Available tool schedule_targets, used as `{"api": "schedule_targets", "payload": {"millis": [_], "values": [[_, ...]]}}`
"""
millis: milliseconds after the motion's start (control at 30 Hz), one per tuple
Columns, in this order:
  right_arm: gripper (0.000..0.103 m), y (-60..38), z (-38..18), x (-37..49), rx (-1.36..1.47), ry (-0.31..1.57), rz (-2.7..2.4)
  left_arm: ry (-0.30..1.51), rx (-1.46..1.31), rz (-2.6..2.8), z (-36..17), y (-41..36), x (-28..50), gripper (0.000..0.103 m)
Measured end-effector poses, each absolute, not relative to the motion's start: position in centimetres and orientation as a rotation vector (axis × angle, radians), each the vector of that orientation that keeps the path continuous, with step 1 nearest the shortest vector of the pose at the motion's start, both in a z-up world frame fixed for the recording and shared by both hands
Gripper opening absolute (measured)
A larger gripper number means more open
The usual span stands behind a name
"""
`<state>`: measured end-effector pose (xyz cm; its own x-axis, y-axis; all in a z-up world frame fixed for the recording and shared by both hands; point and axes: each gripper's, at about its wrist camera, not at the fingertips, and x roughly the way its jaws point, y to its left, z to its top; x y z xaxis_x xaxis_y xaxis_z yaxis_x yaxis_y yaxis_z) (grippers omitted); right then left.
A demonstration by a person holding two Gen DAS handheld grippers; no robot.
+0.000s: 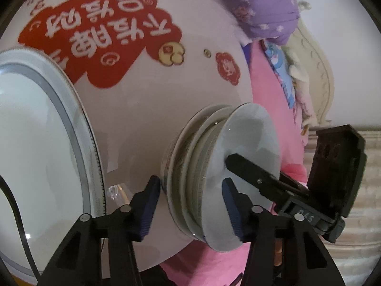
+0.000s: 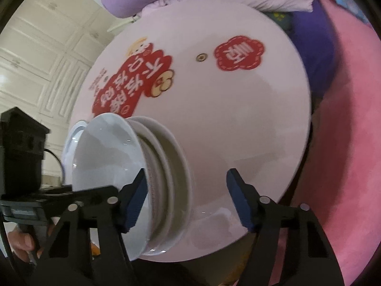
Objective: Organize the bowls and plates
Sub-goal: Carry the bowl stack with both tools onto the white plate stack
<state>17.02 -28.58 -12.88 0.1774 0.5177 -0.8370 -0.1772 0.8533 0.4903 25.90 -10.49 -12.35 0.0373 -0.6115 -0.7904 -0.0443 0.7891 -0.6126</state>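
The stack of small white bowls and plates (image 1: 214,166) (image 2: 133,178) is sitting on the round white table (image 1: 133,109) (image 2: 226,124) with red printed characters, near its edge. The left tool (image 1: 190,205) is straddling the stack with its fingers apart, blue pads (image 1: 148,212) flanking the rims without visibly pressing them. The right tool (image 2: 188,197) is standing open too, one pad (image 2: 135,200) just beside the top bowl, the other over bare table, while a large glass-rimmed white plate (image 1: 35,143) is lying beside the stack.
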Motion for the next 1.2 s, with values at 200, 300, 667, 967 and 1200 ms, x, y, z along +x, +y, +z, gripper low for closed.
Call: {"api": "schedule_targets", "payload": {"millis": [200,300,667,967,1200], "values": [[0.045,-27.7,-12.2,16.9,0.291,1.299,0.526,1.506,-0.600,-0.451,-13.3,-9.8,26.5,0.034],[0.045,-27.7,-12.1,16.7,0.287,1.294,0.517,1.513,-0.606,-0.452,-13.5,-9.6,26.7,0.034],[0.040,-28.1,-11.9,16.1,0.318,1.282,0.483,1.520,-0.541,-0.433,-12.7,-10.4,26.8,0.034],[0.039,-27.8,-11.6,16.0,0.325,1.273,0.488,1.519,-0.544,-0.419,-12.0,-9.8,26.8,0.034],[0.039,-26.9,-10.0,16.1,0.310,1.247,0.495,1.488,-0.541,-0.427,-10.3,-8.8,26.6,0.034]]}}
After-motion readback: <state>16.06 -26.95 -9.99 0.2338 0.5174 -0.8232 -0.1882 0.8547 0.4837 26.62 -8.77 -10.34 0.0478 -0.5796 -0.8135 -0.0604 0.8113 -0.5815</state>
